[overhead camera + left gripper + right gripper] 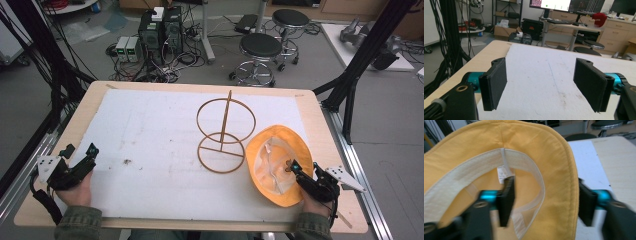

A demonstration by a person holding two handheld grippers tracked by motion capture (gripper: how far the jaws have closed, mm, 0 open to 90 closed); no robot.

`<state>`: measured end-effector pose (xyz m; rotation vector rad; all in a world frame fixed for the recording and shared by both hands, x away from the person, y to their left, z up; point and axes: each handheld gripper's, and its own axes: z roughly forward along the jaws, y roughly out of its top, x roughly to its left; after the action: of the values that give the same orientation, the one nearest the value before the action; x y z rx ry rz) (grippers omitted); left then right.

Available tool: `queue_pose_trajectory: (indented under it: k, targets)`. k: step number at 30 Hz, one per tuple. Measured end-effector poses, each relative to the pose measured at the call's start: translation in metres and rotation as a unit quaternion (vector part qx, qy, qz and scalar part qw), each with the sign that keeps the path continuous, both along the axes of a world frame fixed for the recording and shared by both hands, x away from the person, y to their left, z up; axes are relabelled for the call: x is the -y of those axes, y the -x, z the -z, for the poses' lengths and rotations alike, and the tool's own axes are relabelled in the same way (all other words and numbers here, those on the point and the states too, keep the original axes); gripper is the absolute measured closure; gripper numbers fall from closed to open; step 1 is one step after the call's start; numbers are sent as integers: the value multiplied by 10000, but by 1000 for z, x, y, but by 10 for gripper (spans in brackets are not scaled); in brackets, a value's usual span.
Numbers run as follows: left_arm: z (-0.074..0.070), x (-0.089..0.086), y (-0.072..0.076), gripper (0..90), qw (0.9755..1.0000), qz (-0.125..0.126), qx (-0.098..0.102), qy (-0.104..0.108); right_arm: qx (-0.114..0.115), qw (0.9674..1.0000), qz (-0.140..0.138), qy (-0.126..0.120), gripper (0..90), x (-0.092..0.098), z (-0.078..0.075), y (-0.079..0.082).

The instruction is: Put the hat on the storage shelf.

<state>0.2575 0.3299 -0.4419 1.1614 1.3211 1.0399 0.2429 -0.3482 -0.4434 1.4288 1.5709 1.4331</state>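
A yellow bucket hat lies upside down at the right of the white mat, its pale inner band facing up. My right gripper reaches into it from the near side. In the right gripper view the hat takes up most of the picture. The right gripper straddles the brim, one jaw inside the crown and the other outside the rim. A gap shows beside the inner jaw, so it is open. My left gripper rests at the mat's near left edge, and the left gripper is open and holds nothing.
A wooden ring stand with an upright post and two hoops stands mid-mat, just left of the hat. The wooden table ends close to the hat's right. Stools and electronics stand on the floor beyond the far edge.
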Motion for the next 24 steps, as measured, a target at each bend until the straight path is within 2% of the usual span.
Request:
queue_pose_trajectory:
  k: [3,4,6,7,8,10,17,24]
  targets:
    - [0,0,0,270,10000,-6,5,-12,13,10000,25,-51,774,2,-3,2]
    - [0,0,0,270,10000,-8,6,-14,34,9999,64,-91,823,3,-5,3]
    - [0,0,0,270,10000,-1,4,-9,84,9998,88,-151,854,4,-6,4]
    - [0,0,0,270,10000,-5,-7,-5,112,9995,101,-262,862,4,-7,5]
    - [0,0,0,270,10000,-5,-7,-5,112,9995,101,-262,862,4,-7,5]
    - [0,0,0,270,10000,-3,-2,-2,112,9997,86,-180,863,3,-7,5]
    - [0,0,0,270,10000,-2,2,-11,156,9998,84,-132,864,2,-8,5]
    - [0,0,0,270,10000,-2,-5,-4,258,9996,93,64,864,-1,-10,6]
